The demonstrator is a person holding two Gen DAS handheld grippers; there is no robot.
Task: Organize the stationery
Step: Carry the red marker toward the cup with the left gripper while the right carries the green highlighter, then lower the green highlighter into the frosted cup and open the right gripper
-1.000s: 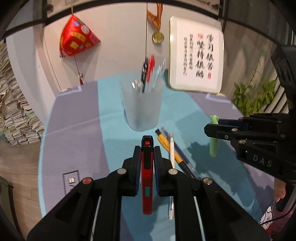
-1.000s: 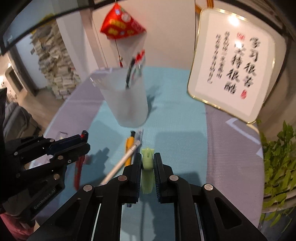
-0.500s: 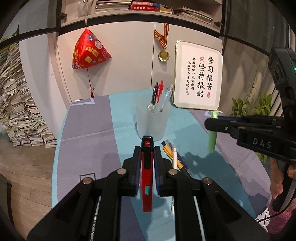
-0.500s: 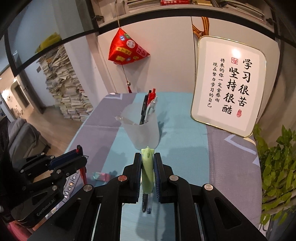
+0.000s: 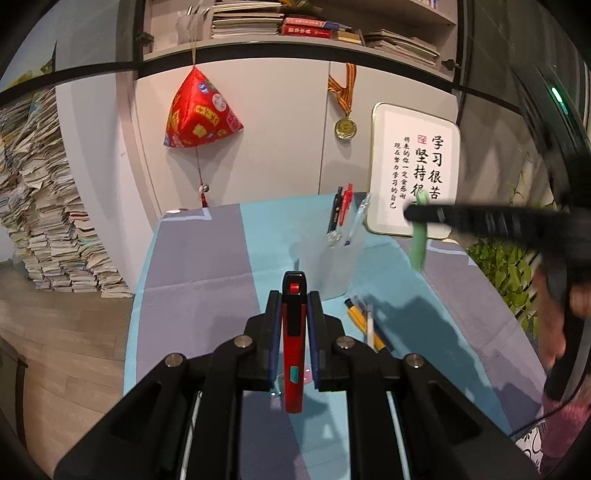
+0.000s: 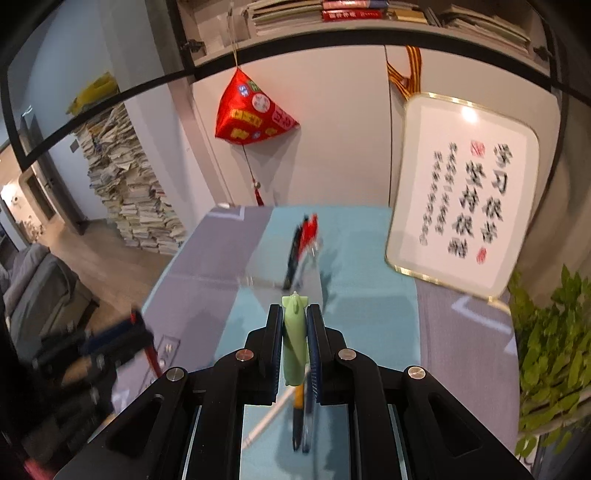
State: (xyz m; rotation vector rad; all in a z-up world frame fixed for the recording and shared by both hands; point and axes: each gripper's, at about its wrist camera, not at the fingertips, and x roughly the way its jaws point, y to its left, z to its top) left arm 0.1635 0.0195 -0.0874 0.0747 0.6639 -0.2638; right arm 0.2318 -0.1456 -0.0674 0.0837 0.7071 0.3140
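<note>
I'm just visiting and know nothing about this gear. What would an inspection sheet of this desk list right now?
Surface: table under a lilac and turquoise striped cloth.
Job's things: frosted pen cup standing upright with several pens in it; red pen and green pen in the grippers; loose pens lying on the cloth near the cup.
Clutter: small socket plate on the table.
Grippers: left gripper shut on the red pen; right gripper shut on the green pen, both lifted off the cloth.
Cables: thin dark cable by the person's sleeve.
Surroundings: framed calligraphy, red hanging ornament, medal, paper stacks, plant, shelf books.
</note>
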